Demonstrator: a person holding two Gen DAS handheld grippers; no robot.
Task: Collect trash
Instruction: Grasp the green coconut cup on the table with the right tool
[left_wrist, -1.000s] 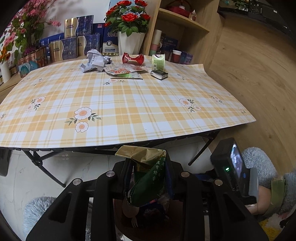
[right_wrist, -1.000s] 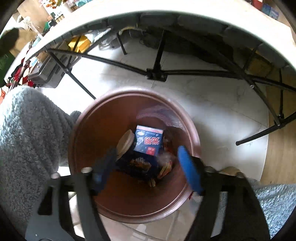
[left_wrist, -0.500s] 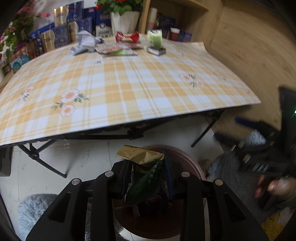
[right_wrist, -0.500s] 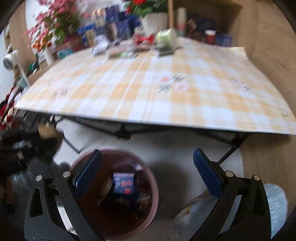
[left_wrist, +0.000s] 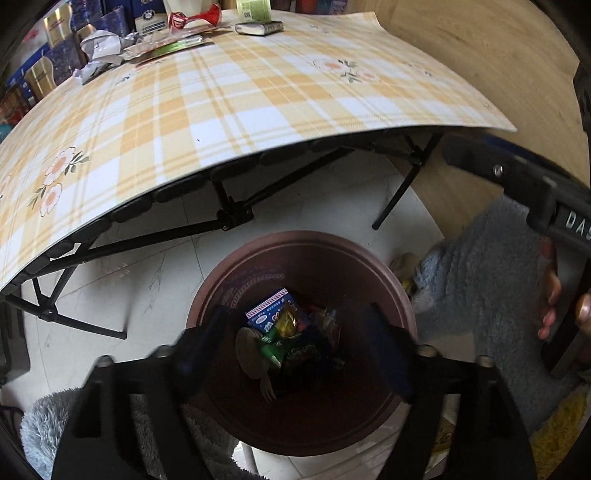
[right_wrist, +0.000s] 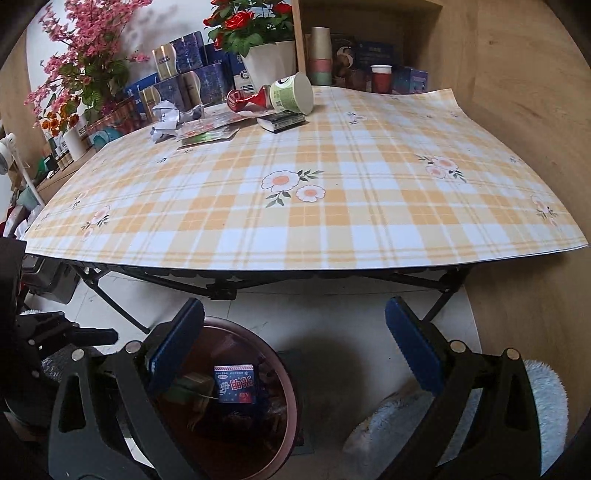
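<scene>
Below the near edge of the bench (left_wrist: 229, 110), a brown bin (left_wrist: 384, 280) stands on the white floor, and it serves as the landmark. Inside it lies a blue carton (left_wrist: 271, 312) with a red-and-white striped edge and white characters too small to read, beside a green wrapper (left_wrist: 271, 345) and other crumpled packets. Above the bin, the left tongs (left_wrist: 295, 343) hang with jaws opening and nothing between them. Right of the bin, a hand (left_wrist: 554, 295) in a grey fleece sleeve holds a black tool lettered "DAS". The right tongs (right_wrist: 295, 347), wide apart and empty, point over the bin's rim. Far beyond the bin, on the bench's back edge, sit crumpled paper (right_wrist: 166, 118), flat wrappers (right_wrist: 207, 131), a tipped green cup (right_wrist: 291, 92) and a small dark box (right_wrist: 282, 121).
</scene>
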